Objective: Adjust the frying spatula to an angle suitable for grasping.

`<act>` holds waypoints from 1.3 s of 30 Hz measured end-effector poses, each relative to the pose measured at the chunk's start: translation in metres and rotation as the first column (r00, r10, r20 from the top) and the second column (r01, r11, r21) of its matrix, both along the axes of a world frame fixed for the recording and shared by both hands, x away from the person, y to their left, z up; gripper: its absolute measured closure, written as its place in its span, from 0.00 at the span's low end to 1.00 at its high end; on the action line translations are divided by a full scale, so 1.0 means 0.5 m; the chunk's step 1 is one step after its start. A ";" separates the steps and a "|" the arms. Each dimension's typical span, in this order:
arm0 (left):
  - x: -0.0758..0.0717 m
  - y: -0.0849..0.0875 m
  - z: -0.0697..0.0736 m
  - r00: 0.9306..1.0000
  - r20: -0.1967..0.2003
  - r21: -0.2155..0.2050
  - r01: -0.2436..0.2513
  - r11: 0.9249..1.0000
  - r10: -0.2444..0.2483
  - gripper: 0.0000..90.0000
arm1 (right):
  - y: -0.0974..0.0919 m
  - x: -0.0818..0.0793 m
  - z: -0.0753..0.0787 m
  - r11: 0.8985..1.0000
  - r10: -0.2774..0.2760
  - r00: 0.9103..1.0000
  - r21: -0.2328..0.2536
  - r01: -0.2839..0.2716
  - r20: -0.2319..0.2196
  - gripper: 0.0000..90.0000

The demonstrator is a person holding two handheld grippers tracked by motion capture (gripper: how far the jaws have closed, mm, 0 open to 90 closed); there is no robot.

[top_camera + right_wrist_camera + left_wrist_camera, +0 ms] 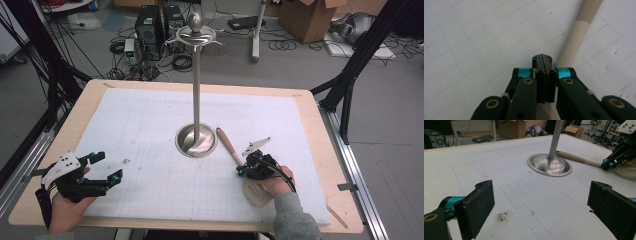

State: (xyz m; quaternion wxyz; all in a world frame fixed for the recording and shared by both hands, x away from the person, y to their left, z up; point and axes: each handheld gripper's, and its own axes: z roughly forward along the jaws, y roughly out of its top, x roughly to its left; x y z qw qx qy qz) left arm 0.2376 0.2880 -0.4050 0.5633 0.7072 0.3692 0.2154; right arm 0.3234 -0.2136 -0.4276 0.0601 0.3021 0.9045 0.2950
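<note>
Since my right gripper sits pinched empty beside the spatula handle, left gripper wide, I'd open before straddling it.

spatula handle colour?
Beige spatula handle, tip slightly darker tan; clearest in the left gripper view.

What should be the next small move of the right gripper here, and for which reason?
Probably open the right gripper first. Its jaws are pressed together with nothing between them, and they sit on top of the wooden spatula where the handle meets the blade. Shut like this it cannot take the handle. The left gripper waits open, apart from the spatula, and the metal stand is close by.
</note>
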 end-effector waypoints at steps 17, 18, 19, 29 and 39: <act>0.000 0.002 0.000 1.000 0.002 0.000 -0.002 1.000 0.002 0.09 | -0.015 -0.002 0.003 1.000 0.015 1.000 -0.026 -0.014 0.013 1.00; -0.001 0.002 0.000 1.000 0.002 0.000 -0.002 1.000 0.002 0.09 | -0.018 -0.003 0.004 0.999 0.013 1.000 -0.032 -0.013 0.014 1.00; -0.001 0.002 0.000 1.000 0.002 0.000 -0.002 1.000 0.002 0.09 | -0.020 -0.003 0.005 0.999 0.011 1.000 -0.035 -0.010 0.015 1.00; 0.000 0.002 0.000 1.000 0.003 0.002 -0.002 1.000 0.002 0.09 | -0.051 -0.004 0.016 0.999 -0.016 1.000 -0.037 0.017 0.020 1.00; 0.000 0.000 -0.001 1.000 -0.001 0.007 0.000 1.000 0.000 0.09 | -0.055 -0.011 0.009 1.000 -0.003 1.000 -0.021 0.003 0.008 1.00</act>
